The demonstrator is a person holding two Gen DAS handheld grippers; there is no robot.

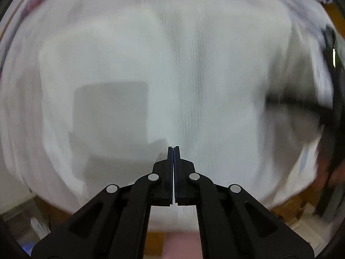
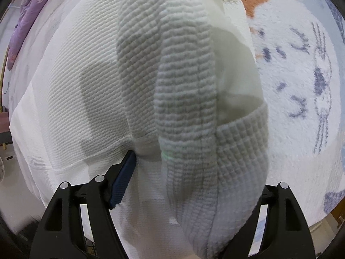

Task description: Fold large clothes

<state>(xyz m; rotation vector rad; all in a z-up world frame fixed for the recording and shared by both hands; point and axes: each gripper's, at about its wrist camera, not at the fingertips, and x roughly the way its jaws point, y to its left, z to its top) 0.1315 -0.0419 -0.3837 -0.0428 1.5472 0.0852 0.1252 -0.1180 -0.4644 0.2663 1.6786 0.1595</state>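
Surface: a pale blanket (image 2: 301, 86) with blue-grey and orange cartoon print fills the right wrist view from 1 to 4 o'clock; a purple cloth (image 2: 23, 23) lies bunched at 10 o'clock. In the left wrist view, brown floor or furniture (image 1: 289, 211) shows at 5 o'clock, too blurred to identify. A white textured garment (image 2: 82, 86) is spread flat over the surface and fills most of both views; the left view of it is heavily motion-blurred. Left gripper (image 1: 173, 151): points straight out over the white cloth, jaws pressed together with only a hairline gap, nothing visible between them. Right gripper (image 2: 194, 172): jaws spread wide; a thick ribbed fold of the garment (image 2: 183, 108) hangs down between them from 12 o'clock, hiding the right finger. The blue-padded left finger (image 2: 123, 181) touches the cloth at its tip. Whether the fold is pinched, cannot tell.
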